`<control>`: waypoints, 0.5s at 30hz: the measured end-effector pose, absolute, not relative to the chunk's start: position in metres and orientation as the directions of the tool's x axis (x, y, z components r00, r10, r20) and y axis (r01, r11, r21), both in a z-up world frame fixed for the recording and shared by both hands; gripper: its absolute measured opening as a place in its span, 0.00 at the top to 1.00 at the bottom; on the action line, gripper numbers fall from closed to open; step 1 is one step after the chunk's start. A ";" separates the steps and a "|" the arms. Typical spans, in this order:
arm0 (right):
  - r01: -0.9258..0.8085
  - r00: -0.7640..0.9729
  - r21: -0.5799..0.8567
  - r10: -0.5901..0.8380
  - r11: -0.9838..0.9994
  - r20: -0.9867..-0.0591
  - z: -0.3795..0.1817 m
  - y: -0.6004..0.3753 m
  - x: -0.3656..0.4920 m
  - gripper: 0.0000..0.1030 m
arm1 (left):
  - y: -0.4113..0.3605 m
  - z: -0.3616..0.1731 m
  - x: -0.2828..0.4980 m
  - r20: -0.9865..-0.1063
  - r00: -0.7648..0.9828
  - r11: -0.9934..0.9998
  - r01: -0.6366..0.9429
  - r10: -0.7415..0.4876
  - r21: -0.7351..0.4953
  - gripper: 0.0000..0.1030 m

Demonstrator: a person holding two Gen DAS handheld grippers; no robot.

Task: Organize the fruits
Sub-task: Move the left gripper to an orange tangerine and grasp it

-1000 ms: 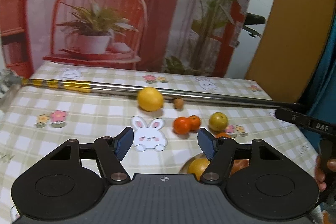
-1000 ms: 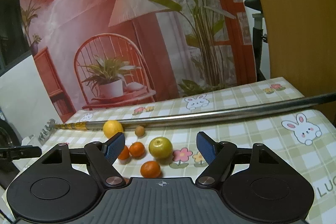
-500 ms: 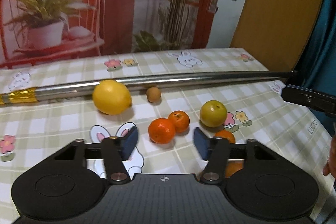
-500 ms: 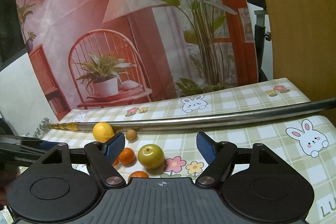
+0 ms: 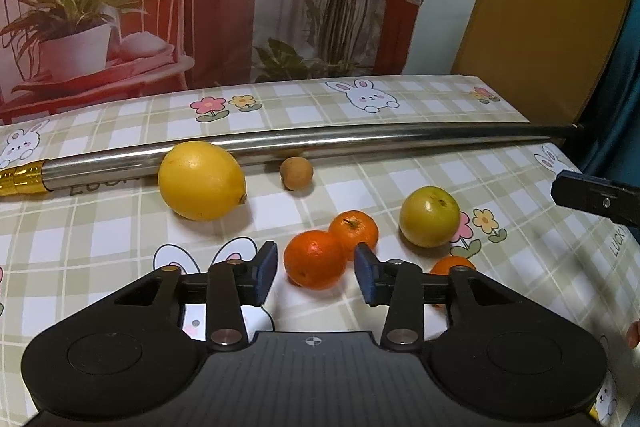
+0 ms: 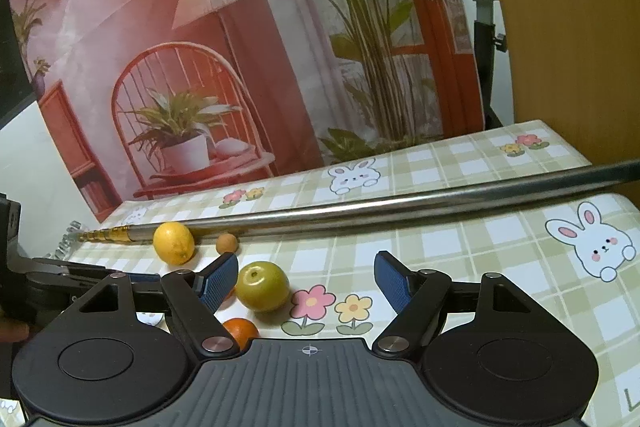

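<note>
On the checked tablecloth (image 5: 120,227) lie a lemon (image 5: 202,181), a small brown fruit (image 5: 296,174), a yellow-green fruit (image 5: 430,215) and three tangerines. My left gripper (image 5: 315,263) points down at the nearest tangerine (image 5: 312,253), which sits between its blue pads with a slim gap on each side. A second tangerine (image 5: 356,229) touches it behind. The third tangerine (image 5: 450,265) is half hidden by the right finger. My right gripper (image 6: 306,279) hovers open and empty, with the yellow-green fruit (image 6: 262,285) just inside its left finger.
A long metal pole (image 5: 320,143) with a gold end lies across the table behind the fruit. A printed backdrop hangs beyond the far edge. The right gripper's tip (image 5: 592,199) shows at the right edge. A hand holds the left gripper's body (image 6: 60,267).
My left gripper has moved forward and down to the tangerines, and its jaws have narrowed around the nearest one. My right gripper has dropped slightly toward the yellow-green fruit.
</note>
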State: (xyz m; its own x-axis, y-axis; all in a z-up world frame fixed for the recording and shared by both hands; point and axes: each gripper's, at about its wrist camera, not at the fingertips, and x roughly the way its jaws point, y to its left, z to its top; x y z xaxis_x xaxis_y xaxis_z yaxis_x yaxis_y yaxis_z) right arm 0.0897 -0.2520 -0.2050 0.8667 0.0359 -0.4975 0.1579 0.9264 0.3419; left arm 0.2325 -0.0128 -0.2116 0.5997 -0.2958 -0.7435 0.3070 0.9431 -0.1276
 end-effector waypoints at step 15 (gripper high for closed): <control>0.136 0.843 0.342 0.072 0.930 -0.533 -0.217 -0.248 0.105 0.30 | -0.011 -0.217 0.232 -0.744 0.591 0.942 0.297 -0.311 -0.157 0.62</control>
